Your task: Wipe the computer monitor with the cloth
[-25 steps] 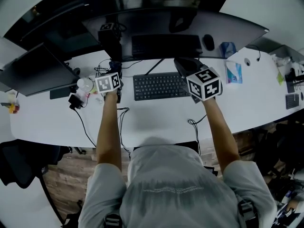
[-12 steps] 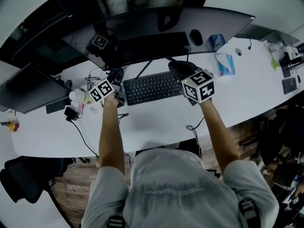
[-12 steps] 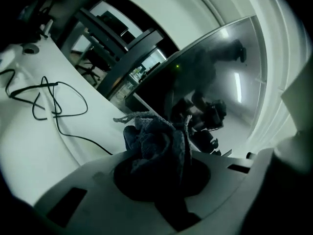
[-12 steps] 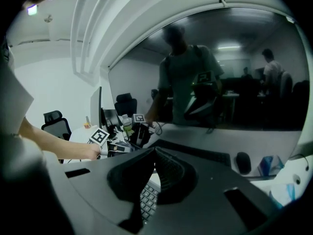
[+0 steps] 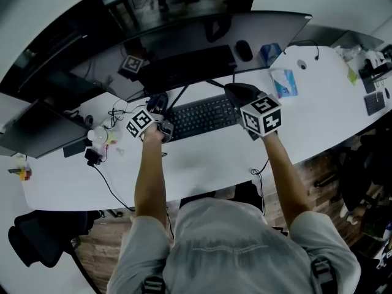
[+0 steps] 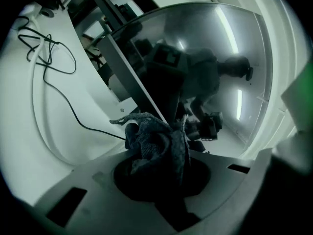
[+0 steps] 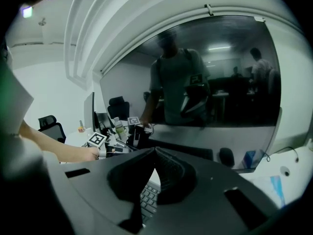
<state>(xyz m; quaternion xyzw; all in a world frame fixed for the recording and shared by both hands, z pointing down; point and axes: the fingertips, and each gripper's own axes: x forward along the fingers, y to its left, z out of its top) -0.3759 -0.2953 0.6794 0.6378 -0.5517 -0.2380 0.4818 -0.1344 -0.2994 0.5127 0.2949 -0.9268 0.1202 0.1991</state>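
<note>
The wide curved monitor (image 5: 208, 32) stands dark at the back of the white desk (image 5: 202, 158). My left gripper (image 5: 157, 110) hangs near the screen's lower left, just above the monitor's stand legs, and is shut on a crumpled grey-blue cloth (image 6: 155, 140). In the left gripper view the cloth bulges out of the jaws a short way from the screen (image 6: 210, 67). My right gripper (image 5: 240, 94) hovers over the right end of the keyboard (image 5: 199, 116). Its jaws are shut with nothing between them, and it (image 7: 155, 152) points at the screen (image 7: 215, 72).
Cables (image 5: 119, 112) and a small bottle (image 5: 97, 136) clutter the desk to the left. A second dark monitor (image 5: 37, 130) stands at the far left. A tissue pack (image 5: 283, 82) lies to the right, and a cable (image 5: 107, 182) runs off the front edge.
My left gripper has moved right and closer to the monitor's base with the cloth. The right gripper stays over the keyboard's right end. The head view has shifted.
</note>
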